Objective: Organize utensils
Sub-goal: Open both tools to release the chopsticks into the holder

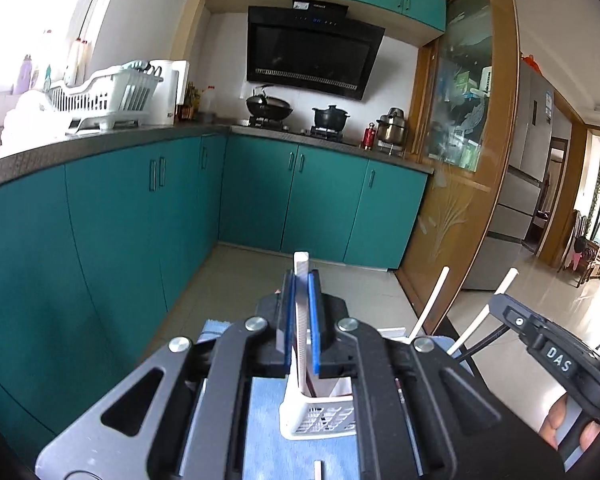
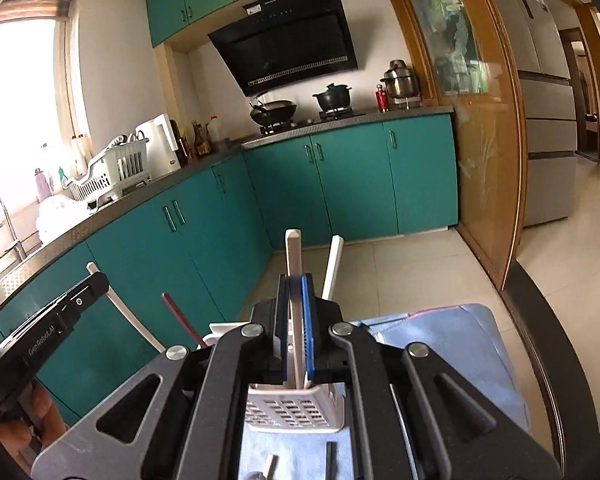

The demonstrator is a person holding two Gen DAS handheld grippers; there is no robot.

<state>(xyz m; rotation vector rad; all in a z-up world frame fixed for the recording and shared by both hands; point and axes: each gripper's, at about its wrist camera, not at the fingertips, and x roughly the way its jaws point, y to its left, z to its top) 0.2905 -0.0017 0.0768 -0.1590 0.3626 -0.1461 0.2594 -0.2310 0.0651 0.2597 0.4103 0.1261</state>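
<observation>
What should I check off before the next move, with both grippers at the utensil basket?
1. Left gripper shut on left stick: ok.
2. Right gripper shut on right stick: ok.
3. Both sticks' lower ends inside the basket: ok.
4. Basket standing upright on the blue cloth: ok.
5. Sticks touching the basket's bottom: cannot tell.
6. Grippers apart from each other: ok.

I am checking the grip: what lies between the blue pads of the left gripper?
In the left wrist view, the left gripper pinches a white flat utensil handle.
</observation>
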